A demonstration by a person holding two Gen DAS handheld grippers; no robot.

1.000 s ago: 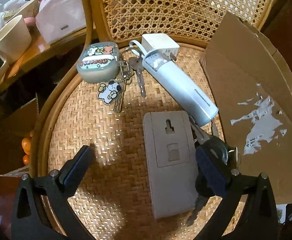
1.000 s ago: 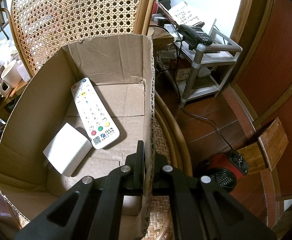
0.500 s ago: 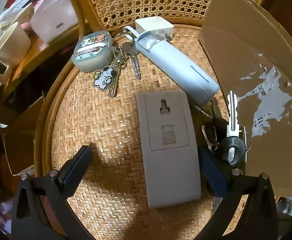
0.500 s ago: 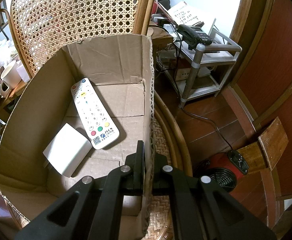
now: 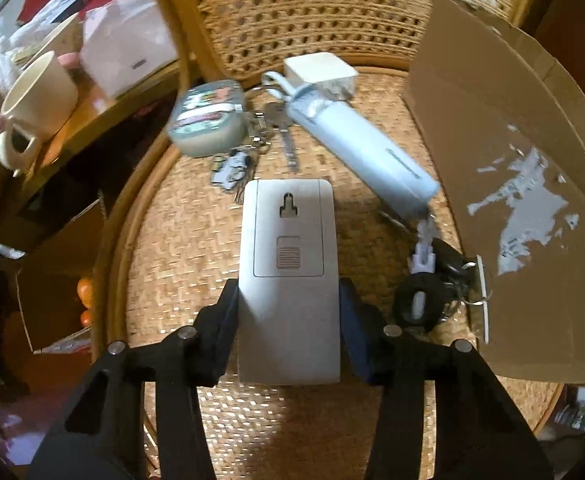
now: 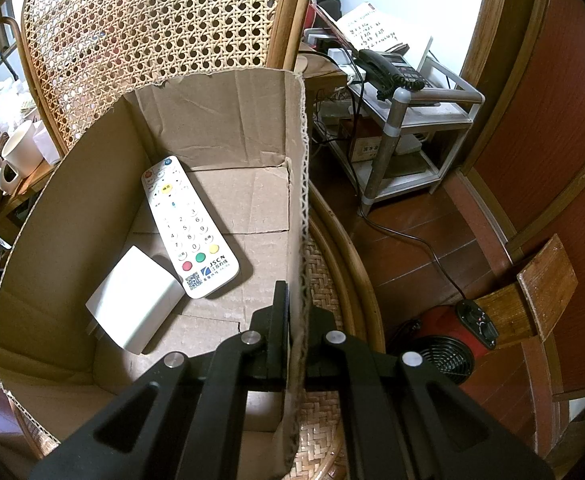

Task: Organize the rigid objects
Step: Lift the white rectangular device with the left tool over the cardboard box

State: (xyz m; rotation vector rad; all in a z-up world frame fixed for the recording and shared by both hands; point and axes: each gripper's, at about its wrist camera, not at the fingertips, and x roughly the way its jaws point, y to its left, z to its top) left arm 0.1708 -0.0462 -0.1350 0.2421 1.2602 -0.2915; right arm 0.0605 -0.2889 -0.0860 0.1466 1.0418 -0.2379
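On the woven chair seat (image 5: 172, 240) my left gripper (image 5: 288, 312) is shut on a grey flat remote-like device (image 5: 288, 264), lying back side up. Beyond it lie a light blue bottle (image 5: 364, 152), a white charger block (image 5: 318, 70), a cartoon case with keys (image 5: 208, 120) and a black key bunch (image 5: 432, 284). My right gripper (image 6: 294, 316) is shut on the right wall of the cardboard box (image 6: 296, 208). Inside the box lie a white TV remote (image 6: 188, 228) and a white adapter (image 6: 136, 300).
The box's outer wall (image 5: 512, 200) stands at the right in the left wrist view. A cream mug (image 5: 32, 108) and tissue pack sit on a side table to the left. A red fan heater (image 6: 448, 344) and a metal shelf with a telephone (image 6: 388, 68) stand right of the chair.
My left gripper has moved forward and closed its fingers on the grey device, which was lying free between open fingers before. The right gripper has stayed clamped on the box wall.
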